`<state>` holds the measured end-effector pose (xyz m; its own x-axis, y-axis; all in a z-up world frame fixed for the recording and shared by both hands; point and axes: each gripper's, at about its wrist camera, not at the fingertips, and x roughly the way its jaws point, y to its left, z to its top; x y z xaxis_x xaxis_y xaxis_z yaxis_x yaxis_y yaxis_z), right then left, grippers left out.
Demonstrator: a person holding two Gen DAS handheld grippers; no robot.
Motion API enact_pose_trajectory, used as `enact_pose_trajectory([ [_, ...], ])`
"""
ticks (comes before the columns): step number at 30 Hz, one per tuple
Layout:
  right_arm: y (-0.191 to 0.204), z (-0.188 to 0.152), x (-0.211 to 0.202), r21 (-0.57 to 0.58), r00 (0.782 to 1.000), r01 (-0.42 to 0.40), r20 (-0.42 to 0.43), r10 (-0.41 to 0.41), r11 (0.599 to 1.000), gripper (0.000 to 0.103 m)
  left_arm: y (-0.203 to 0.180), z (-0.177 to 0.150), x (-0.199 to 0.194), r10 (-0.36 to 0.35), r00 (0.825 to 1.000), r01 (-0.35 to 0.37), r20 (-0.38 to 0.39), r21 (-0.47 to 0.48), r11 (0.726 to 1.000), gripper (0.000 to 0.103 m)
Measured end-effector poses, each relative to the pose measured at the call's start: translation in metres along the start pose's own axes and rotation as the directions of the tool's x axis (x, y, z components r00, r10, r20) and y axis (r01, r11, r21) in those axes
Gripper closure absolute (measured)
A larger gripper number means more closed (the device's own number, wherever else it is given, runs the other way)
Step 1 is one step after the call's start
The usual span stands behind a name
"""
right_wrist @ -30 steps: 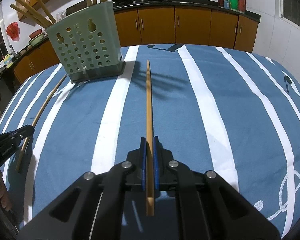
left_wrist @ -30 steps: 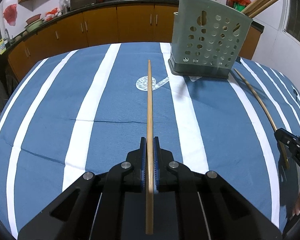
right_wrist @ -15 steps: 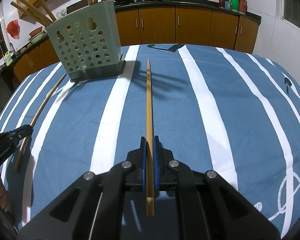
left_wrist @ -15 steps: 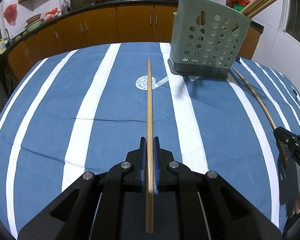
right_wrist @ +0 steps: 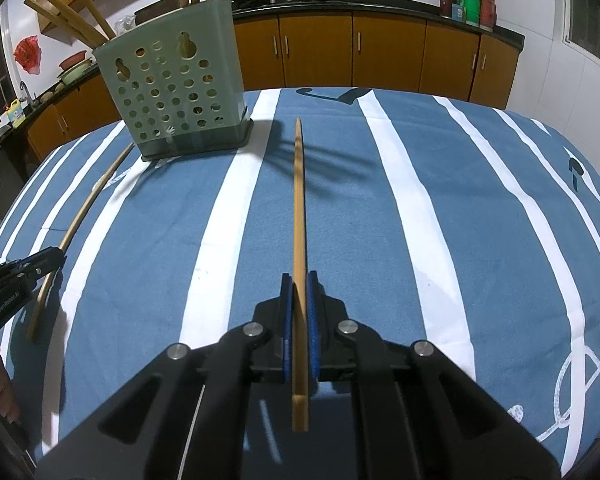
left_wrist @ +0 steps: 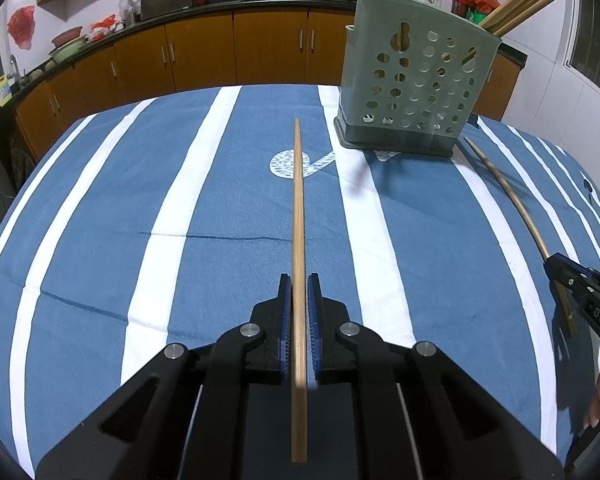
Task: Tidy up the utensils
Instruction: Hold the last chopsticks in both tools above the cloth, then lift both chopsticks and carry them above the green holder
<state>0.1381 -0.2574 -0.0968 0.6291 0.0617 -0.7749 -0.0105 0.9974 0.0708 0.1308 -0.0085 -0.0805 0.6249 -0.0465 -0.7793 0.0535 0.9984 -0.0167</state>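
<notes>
My left gripper (left_wrist: 299, 284) is shut on a long wooden chopstick (left_wrist: 298, 200) that points forward above the striped cloth. My right gripper (right_wrist: 299, 282) is shut on a second wooden chopstick (right_wrist: 299, 200), also pointing forward. A pale green perforated utensil holder (left_wrist: 416, 76) stands at the far right in the left wrist view and at the far left in the right wrist view (right_wrist: 176, 84); several chopsticks stand in it. A third chopstick (left_wrist: 512, 204) lies on the cloth between the grippers, also shown in the right wrist view (right_wrist: 88, 208).
The table carries a blue cloth with white stripes (left_wrist: 180, 208). Wooden kitchen cabinets (right_wrist: 380, 56) with woks on the counter run behind the table. The right gripper's tip shows at the right edge of the left wrist view (left_wrist: 572, 280).
Both grippers have drifted slightly nearer the holder, each still holding its chopstick. The loose chopstick has not moved.
</notes>
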Motion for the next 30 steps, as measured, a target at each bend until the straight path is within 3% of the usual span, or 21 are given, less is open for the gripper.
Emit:
enact_pose_trajectory([
  [13, -0.003, 0.004, -0.004, 0.003, 1.000, -0.001, 0.010, 0.001, 1.000, 0.095, 0.004, 0.002, -0.002, -0.016, 1.000, 0.016, -0.006, 0.002, 1.000, 0.095],
  [19, -0.013, 0.028, -0.038, 0.024, 0.992, -0.002, 0.123, -0.001, 1.000, 0.095, 0.015, 0.020, -0.028, -0.049, 0.997, 0.051, 0.066, -0.026, 0.998, 0.095],
  [25, -0.021, 0.052, -0.076, 0.048, 0.969, -0.013, 0.247, 0.000, 0.999, 0.095, 0.022, 0.047, -0.066, -0.073, 0.979, 0.084, 0.190, -0.046, 0.995, 0.095],
  [30, -0.023, 0.066, -0.097, 0.055, 0.948, -0.021, 0.317, 0.003, 0.998, 0.095, 0.027, 0.067, -0.083, -0.081, 0.965, 0.099, 0.251, -0.062, 0.993, 0.096],
])
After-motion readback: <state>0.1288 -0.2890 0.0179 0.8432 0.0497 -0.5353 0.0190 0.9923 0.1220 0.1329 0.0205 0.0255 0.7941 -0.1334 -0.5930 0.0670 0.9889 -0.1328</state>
